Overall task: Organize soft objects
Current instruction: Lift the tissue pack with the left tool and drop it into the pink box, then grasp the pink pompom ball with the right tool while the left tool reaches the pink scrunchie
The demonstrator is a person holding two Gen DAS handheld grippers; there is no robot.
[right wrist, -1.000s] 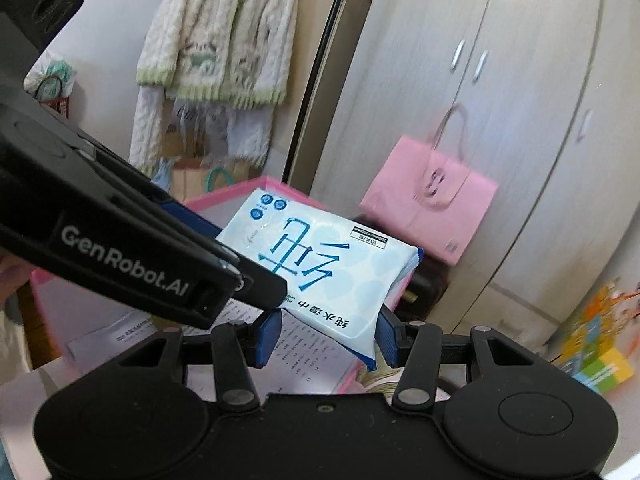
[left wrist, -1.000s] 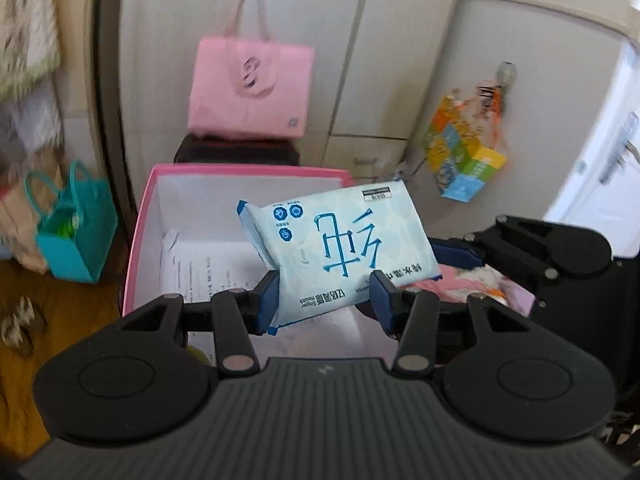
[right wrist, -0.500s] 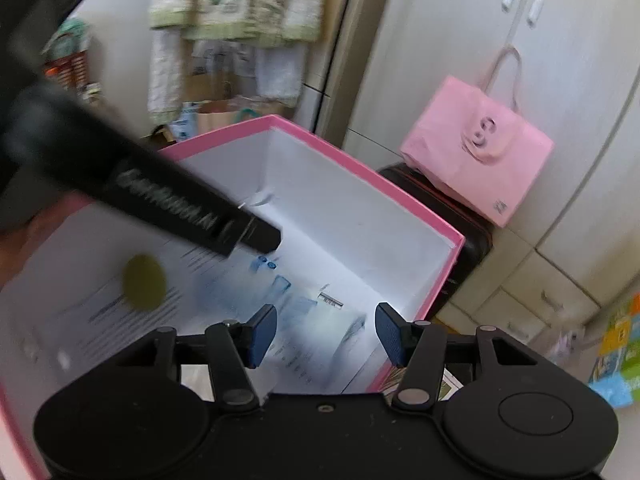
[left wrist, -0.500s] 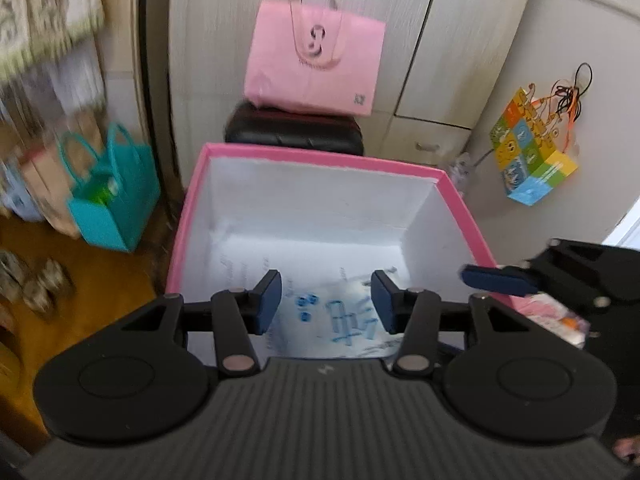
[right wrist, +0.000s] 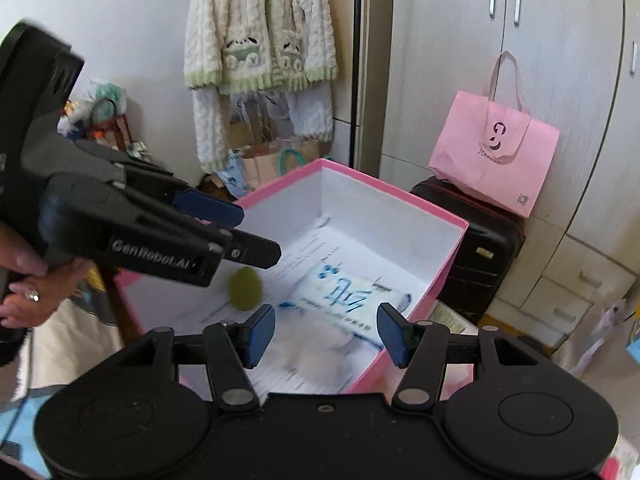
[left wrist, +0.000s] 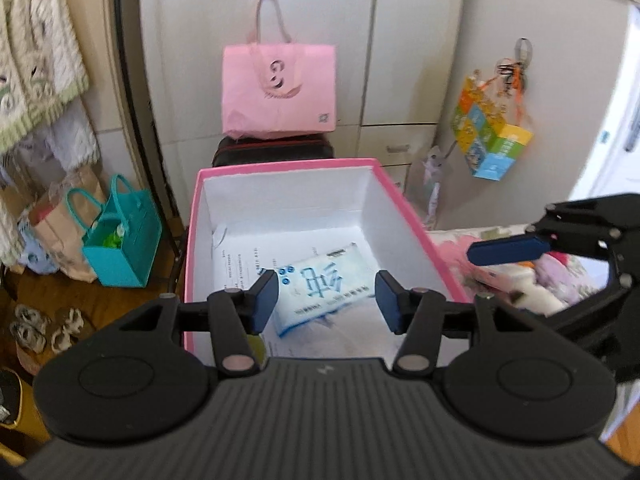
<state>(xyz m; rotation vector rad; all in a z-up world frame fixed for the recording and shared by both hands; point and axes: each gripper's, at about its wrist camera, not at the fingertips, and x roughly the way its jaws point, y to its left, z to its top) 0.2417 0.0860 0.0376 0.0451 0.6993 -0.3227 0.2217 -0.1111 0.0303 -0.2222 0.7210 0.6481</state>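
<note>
The pink box (left wrist: pixel 192 240) sits open at twelve o'clock of both grippers. The wipes pack (left wrist: pixel 324 284) lies flat on its floor. The left gripper (left wrist: pixel 326 300) is spreading, empty; the right gripper (right wrist: pixel 326 334) likewise stands apart, gripping nothing.

The pink box (left wrist: pixel 192 240) stood open, and everything else sat around it. On its white floor lay printed paper (left wrist: pixel 240 260), and on the paper a wipes pack (left wrist: pixel 320 292), flat and askew, near the box's middle. A small green ball (right wrist: pixel 245 289) showed just left of the pack; whether it touched the floor could not be told. Behind the box stood a black case (left wrist: pixel 274 150) with a pink bag (left wrist: pixel 279 90) on top. Left of the box, on the wooden floor (left wrist: pixel 100 304), stood a teal bag (left wrist: pixel 120 248), with slippers (left wrist: pixel 44 324) nearer the camera.
</note>
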